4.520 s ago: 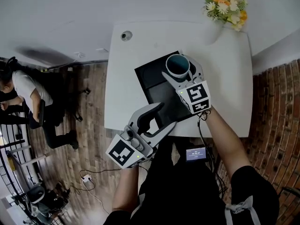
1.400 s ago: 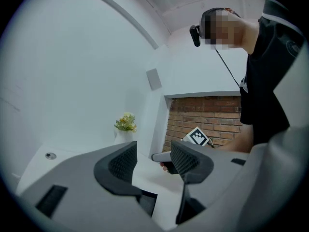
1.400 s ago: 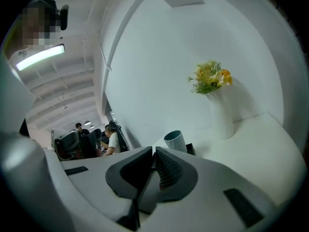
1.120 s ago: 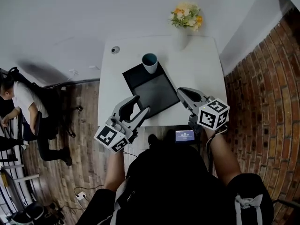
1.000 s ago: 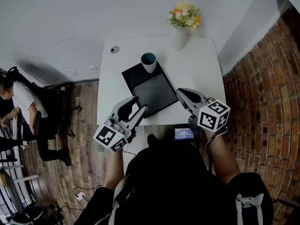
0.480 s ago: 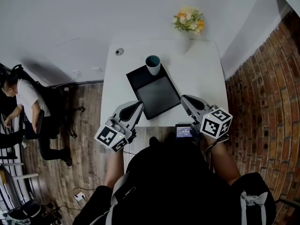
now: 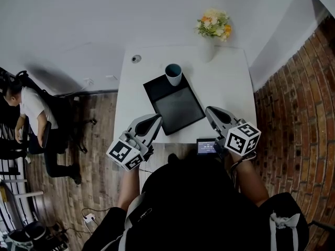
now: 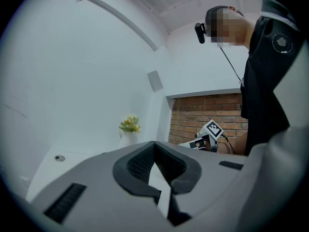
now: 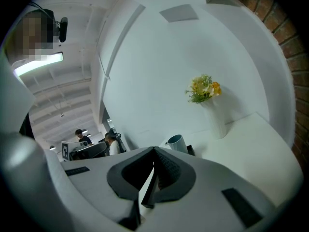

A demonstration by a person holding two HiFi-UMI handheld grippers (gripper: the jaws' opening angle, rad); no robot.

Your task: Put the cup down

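Observation:
The teal-lined white cup [image 7: 173,74] stands upright on the far corner of the black mat [image 7: 174,102] on the white table [image 7: 225,82]; in the right gripper view the cup [image 9: 176,142] shows beyond the jaws. My left gripper [image 7: 155,120] hovers at the table's near left edge, shut and empty. At the near right edge my right gripper [image 7: 211,112] is also shut, holding nothing. Both grippers are well short of the cup. In the left gripper view my left gripper [image 8: 155,146] has its jaws closed together, as has my right gripper [image 9: 153,151] in its own view.
A vase of flowers [image 7: 213,25] stands at the table's far right corner, and a round cable port [image 7: 136,59] at the far left. A small screen [image 7: 208,146] hangs under the near edge. A brick wall [image 7: 293,114] runs on the right. A seated person [image 7: 29,106] is at far left.
My left gripper's jaws have closed from open to shut. Both grippers stayed near the table's near edge; the cup has not moved on the mat.

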